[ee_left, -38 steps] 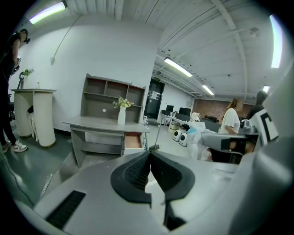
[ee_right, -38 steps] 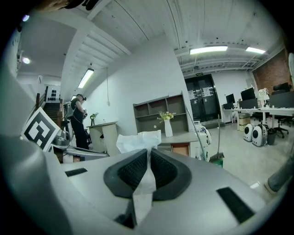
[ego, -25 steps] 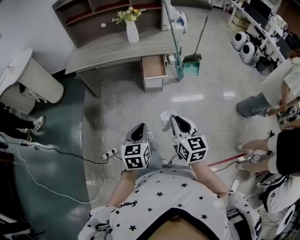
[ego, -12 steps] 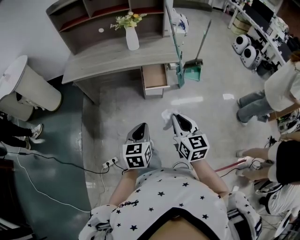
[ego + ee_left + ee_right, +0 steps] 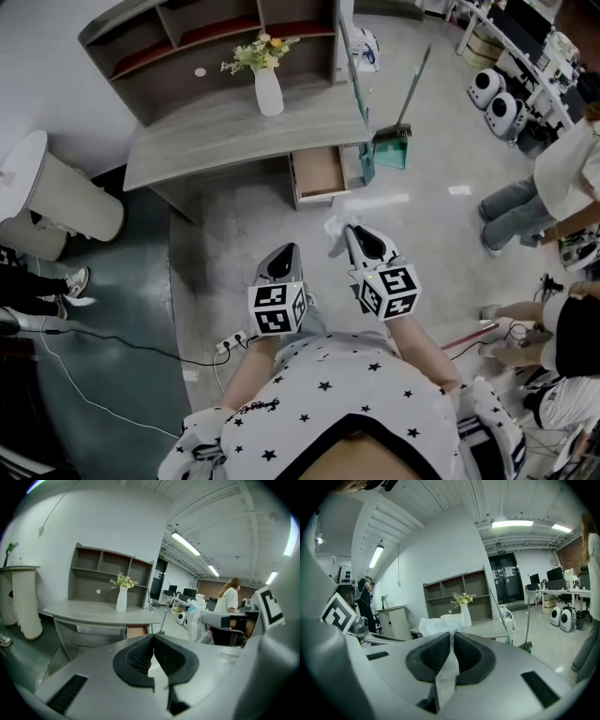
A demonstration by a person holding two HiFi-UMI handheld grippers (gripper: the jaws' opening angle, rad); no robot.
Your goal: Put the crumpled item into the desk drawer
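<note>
My right gripper (image 5: 350, 232) is shut on a crumpled white paper (image 5: 335, 228), which sticks out past its tips; in the right gripper view the crumpled paper (image 5: 438, 623) is pinched between the dark pads. My left gripper (image 5: 288, 251) is shut with nothing in it, and its pads (image 5: 140, 655) meet at the tips. The grey desk (image 5: 206, 131) stands ahead, with its drawer (image 5: 319, 172) pulled open under the right end. The drawer (image 5: 137, 631) shows small in the left gripper view. Both grippers hang over the floor short of the desk.
A white vase of flowers (image 5: 267, 86) stands on the desk before a shelf unit (image 5: 206, 37). A broom and dustpan (image 5: 394, 141) lean just right of the drawer. A white round pedestal (image 5: 56, 192) is at left. Cables and a power strip (image 5: 230, 342) lie on the floor. People (image 5: 548, 187) stand at right.
The desk and drawer have shifted nearer and slightly right in the head view as I walk toward them. Both grippers keep their pose, the right still holding the paper.
</note>
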